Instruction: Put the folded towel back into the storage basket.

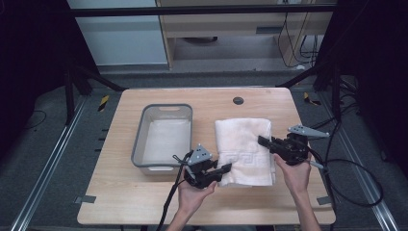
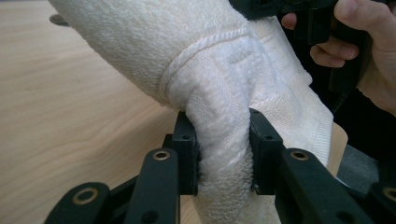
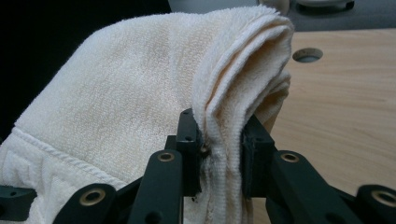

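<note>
Towel (image 1: 243, 151), folded, hangs between my tongs over the table (image 1: 120, 202); left gripper (image 1: 222, 169) pinches its near-left corner, right gripper (image 1: 264, 141) pinches its right edge; long axis runs away from me; basin (image 1: 139, 139) lies left.

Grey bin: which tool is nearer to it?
Left. The left tool grips the towel at its near left edge, just off the grey bin's near right corner. The right tool grips the towel's far side, farther from the bin.

Towel (image 1: 243, 144) right of bin (image 1: 163, 137) — on table (image 1: 120, 192).
</note>
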The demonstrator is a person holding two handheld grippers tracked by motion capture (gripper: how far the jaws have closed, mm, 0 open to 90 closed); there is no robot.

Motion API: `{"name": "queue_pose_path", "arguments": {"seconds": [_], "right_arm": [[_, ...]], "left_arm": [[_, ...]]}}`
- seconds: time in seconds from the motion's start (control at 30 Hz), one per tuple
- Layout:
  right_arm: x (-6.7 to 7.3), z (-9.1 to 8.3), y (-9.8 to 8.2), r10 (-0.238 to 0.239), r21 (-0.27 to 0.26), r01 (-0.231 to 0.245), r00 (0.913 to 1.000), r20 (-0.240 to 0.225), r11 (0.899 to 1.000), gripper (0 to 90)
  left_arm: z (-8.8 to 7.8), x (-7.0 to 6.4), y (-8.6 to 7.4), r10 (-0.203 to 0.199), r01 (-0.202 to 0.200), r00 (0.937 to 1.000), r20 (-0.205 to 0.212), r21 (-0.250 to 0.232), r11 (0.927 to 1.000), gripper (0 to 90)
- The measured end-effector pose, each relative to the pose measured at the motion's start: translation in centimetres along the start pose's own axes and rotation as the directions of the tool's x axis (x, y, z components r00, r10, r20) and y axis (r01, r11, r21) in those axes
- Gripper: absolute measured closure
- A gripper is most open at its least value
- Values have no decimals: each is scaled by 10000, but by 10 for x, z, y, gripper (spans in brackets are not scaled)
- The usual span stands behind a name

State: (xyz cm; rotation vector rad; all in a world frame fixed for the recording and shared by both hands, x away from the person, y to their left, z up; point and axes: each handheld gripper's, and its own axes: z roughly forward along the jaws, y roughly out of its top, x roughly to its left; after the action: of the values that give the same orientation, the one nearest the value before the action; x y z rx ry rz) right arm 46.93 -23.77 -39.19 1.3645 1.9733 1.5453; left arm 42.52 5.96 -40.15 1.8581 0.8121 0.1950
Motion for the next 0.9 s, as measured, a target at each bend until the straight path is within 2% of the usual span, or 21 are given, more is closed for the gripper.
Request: {"name": "queue_pose_path", "arguments": {"seconds": [0.2,0.5,0.63,0.9], "right_arm": [[10,-2,12,-137,-486,133,9999,-71,9987,733],[24,0,27,-364,-840,362,9993,-15,9958,733],[31,2,34,-426,-1052,419,9991,-44,9936,732],[39,7,42,-513,-1201,498,9986,-92,9915,732]], "left_arm": [[-12,0,13,354,-358,9990,-266,-167,9992,683],[-25,3,24,500,-518,9977,-464,-389,9979,683],[-33,5,30,630,-663,9957,-682,-484,9966,683],[-42,10,34,657,-710,9942,-847,-616,9956,683]]}}
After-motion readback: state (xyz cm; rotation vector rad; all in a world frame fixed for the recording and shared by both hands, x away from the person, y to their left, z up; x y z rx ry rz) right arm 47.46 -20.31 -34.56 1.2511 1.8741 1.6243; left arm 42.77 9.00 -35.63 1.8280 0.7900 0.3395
